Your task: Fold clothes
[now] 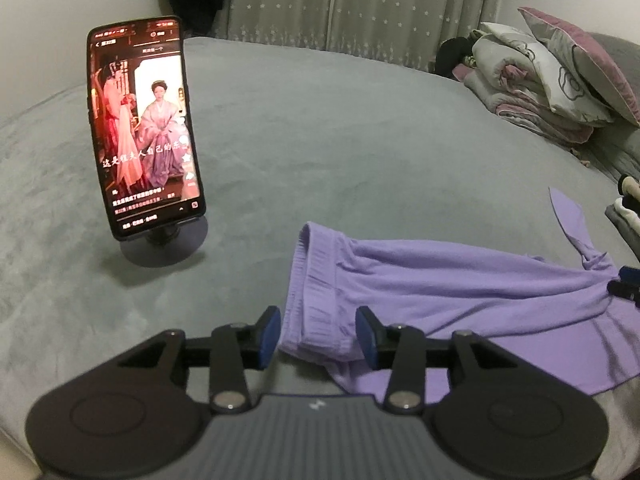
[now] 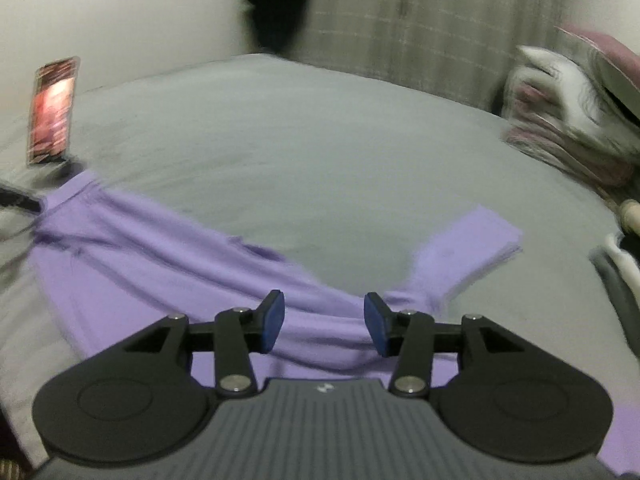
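Left wrist view: left claw (image 1: 317, 332) released, pads clear of the elasticated waistband of the lilac knit garment (image 1: 440, 280), which lies on the grey bed (image 1: 320, 140). Lit phone on round stand (image 1: 146, 128) far left.

Right wrist view (blurred): right claw (image 2: 324, 326) released over the garment's right end, probably just laid flat for folding.

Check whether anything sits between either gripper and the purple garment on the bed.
Nothing visible does. The left gripper stands open with the purple garment waistband edge between its fingers; the right gripper is open directly over the cloth. The phone on its stand stands off to the left, apart from the garment.
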